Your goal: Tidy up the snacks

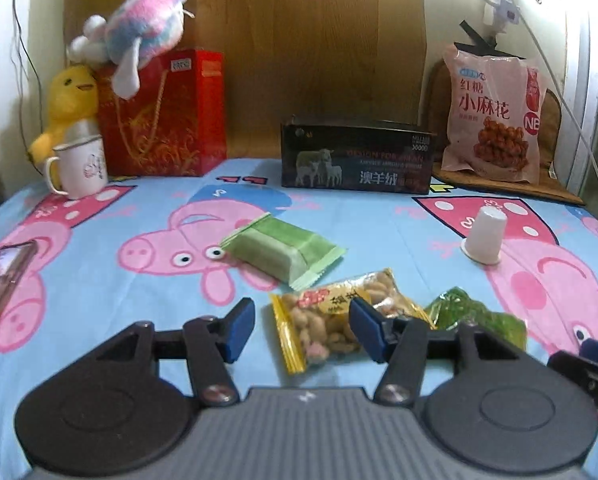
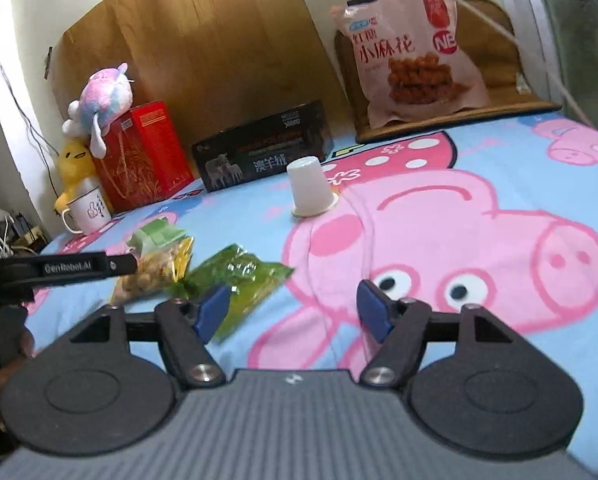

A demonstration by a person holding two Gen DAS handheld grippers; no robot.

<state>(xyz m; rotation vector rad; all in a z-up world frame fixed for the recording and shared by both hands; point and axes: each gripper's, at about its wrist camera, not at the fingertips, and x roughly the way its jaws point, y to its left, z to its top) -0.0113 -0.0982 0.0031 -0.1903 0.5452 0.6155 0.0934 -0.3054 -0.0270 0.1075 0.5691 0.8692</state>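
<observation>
Both grippers apart, empty: peanut pack (image 1: 339, 314) ahead of left gripper (image 1: 303, 330), green packet (image 2: 235, 284) left of right gripper (image 2: 293, 310), upturned cup (image 2: 310, 192) beyond.

You see a bed sheet (image 1: 99, 216) printed with pink cartoon pigs on blue. At the back left, a red gift bag (image 1: 167, 116) stands upright with a pink-and-blue plush toy (image 1: 139, 36) lying on top of it. A yellow duck plush (image 1: 67, 104) sits just beside the bag, behind a white enamel mug (image 1: 81, 166). Near the middle of the back stands a dark box (image 1: 357, 158) with sheep printed on it. A phone (image 1: 1, 288) lies at the left edge. A small white cup (image 2: 309, 192) stands upside down on the sheet. A wooden board (image 1: 299, 40) leans against the wall.
</observation>
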